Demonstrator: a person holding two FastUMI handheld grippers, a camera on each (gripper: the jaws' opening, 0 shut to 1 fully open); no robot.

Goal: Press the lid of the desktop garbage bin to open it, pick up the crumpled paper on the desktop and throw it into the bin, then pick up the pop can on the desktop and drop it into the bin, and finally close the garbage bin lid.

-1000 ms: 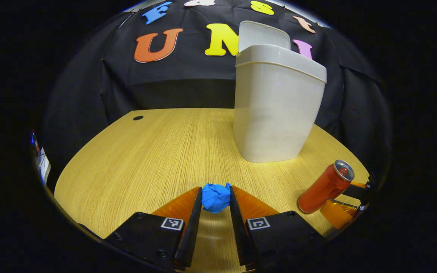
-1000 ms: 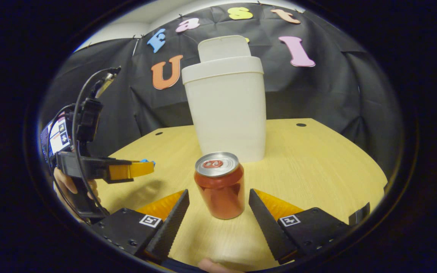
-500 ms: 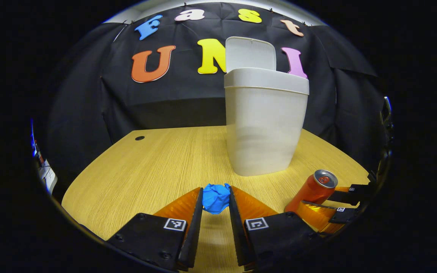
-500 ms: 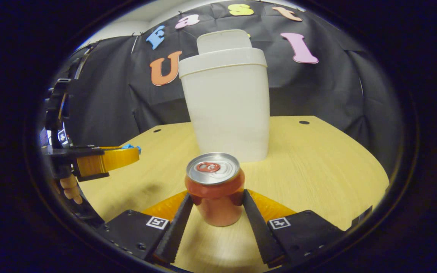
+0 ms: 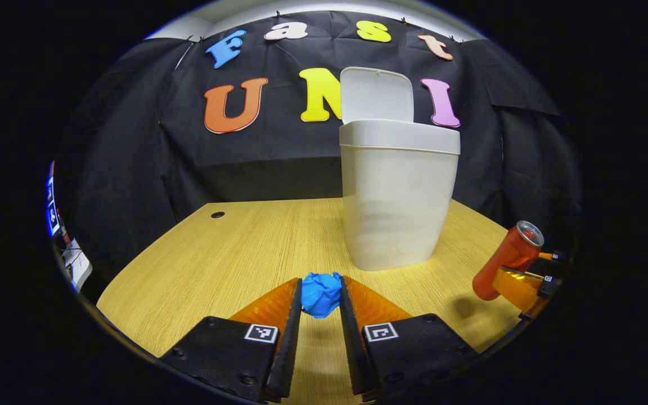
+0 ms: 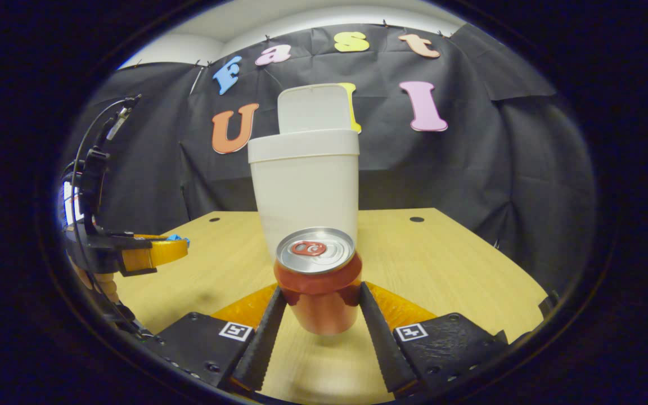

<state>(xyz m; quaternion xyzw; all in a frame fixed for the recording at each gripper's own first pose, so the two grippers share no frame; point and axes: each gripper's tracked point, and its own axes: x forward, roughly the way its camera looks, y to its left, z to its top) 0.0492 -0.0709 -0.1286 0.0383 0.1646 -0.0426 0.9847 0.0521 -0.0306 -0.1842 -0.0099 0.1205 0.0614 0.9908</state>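
I have the left gripper (image 5: 320,295) clamped on the blue paper ball (image 5: 320,293), lifted above the wooden table (image 5: 234,253). My right gripper (image 6: 318,306) squeezes the red can (image 6: 317,278) upright, also clear of the tabletop. The white bin (image 5: 397,197) stands ahead, its lid (image 5: 377,94) raised open.

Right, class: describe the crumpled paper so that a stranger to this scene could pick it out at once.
Start at the white bin with its lid up, standing on the wooden table. In front of it the left gripper pinches a small wad, the crumpled paper. It is bright blue and wrinkled, unlike the smooth red can that the other gripper holds.
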